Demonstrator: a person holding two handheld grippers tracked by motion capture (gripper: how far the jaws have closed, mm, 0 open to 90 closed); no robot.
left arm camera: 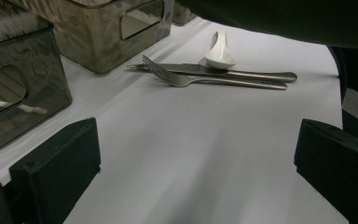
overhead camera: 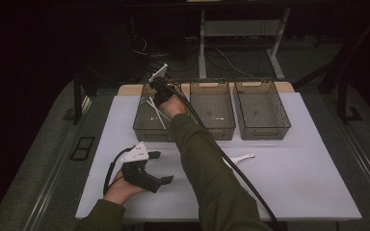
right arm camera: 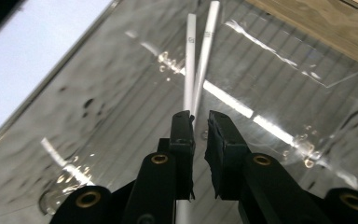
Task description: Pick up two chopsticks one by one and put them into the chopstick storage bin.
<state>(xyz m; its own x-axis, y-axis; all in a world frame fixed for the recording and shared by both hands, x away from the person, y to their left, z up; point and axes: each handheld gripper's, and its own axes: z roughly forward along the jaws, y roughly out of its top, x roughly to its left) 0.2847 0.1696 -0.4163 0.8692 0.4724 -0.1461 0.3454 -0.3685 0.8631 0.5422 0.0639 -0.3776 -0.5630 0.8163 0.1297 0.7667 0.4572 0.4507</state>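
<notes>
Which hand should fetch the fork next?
Left. Its hand-held gripper rests open on the white mat, facing the fork. The right hand-held gripper is inside the left bin with the chopsticks.

Lab or recording studio, not a home: dark room, white mat (overhead camera: pixel 289 183) over a wooden tabletop, three smoky plastic bins (overhead camera: pixel 261 108) lined up at the far edge. Behind them a bare desk frame (overhead camera: pixel 241 43) with loose cables (overhead camera: pixel 221 60) on grey floor (staged setup). Cutlery, a fork (left arm camera: pixel 200 79) among it, laid out as props
</notes>
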